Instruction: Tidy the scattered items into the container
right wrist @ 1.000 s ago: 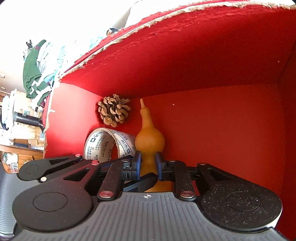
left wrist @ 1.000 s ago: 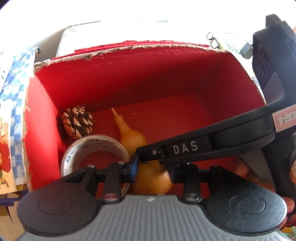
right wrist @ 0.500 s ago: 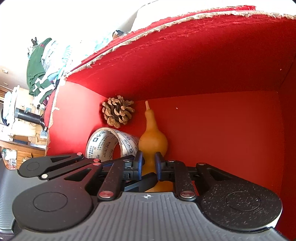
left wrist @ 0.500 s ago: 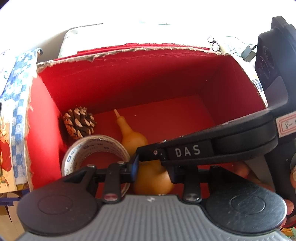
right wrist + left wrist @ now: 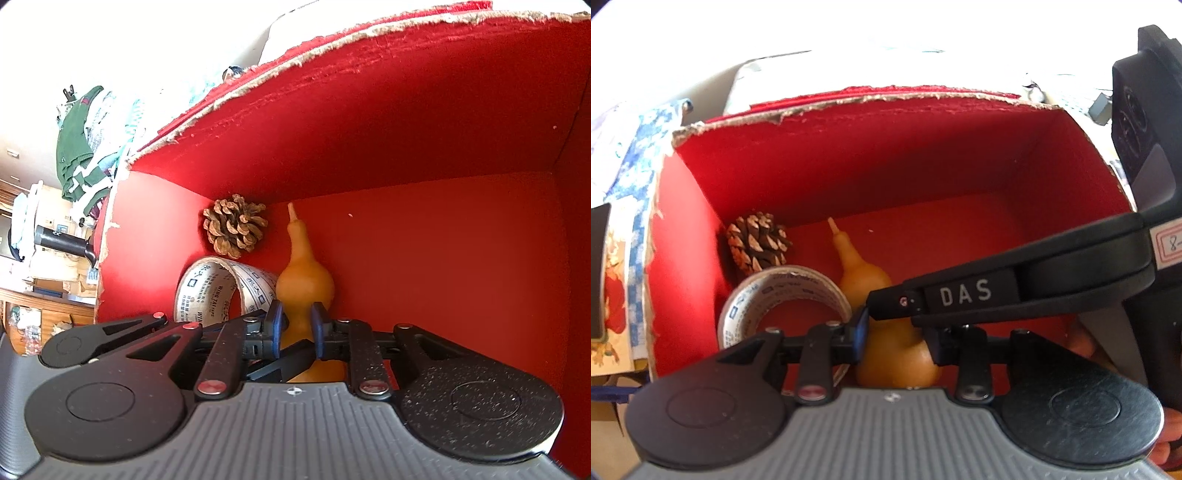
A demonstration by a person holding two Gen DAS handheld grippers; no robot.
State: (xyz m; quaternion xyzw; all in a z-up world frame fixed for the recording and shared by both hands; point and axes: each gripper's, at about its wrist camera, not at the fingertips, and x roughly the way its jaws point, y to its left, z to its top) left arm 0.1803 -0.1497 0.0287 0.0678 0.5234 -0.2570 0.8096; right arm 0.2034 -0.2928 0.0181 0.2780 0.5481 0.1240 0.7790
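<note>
The right wrist view looks low into a red box (image 5: 424, 122) with torn cardboard rims. The right gripper (image 5: 297, 326) has its jaws pinching the narrow waist of an orange gourd (image 5: 304, 282), which lies on the box floor with its stem pointing at the far wall. This view alone shows the room beyond the box's left wall: a green garment (image 5: 75, 147) hanging up and a dark cylindrical handle (image 5: 62, 240).

The left wrist view looks down from higher up and shows the gourd's fat lower bulb (image 5: 897, 354), hidden in the other view. It also shows the right gripper's arm (image 5: 1027, 288), marked "DAS", crossing in from the right, with the person's fingers (image 5: 1082, 338) beneath it. The left gripper (image 5: 895, 336) hovers over the bulb; one blue pad is visible beside it, the other is covered by the crossing arm, so I cannot tell whether these jaws are spread or pressed together.

Counted in both views: one gourd, one pine cone (image 5: 757, 240) in the far left corner, one roll of printed tape (image 5: 783, 295) standing on edge just beside the gourd, one box.
</note>
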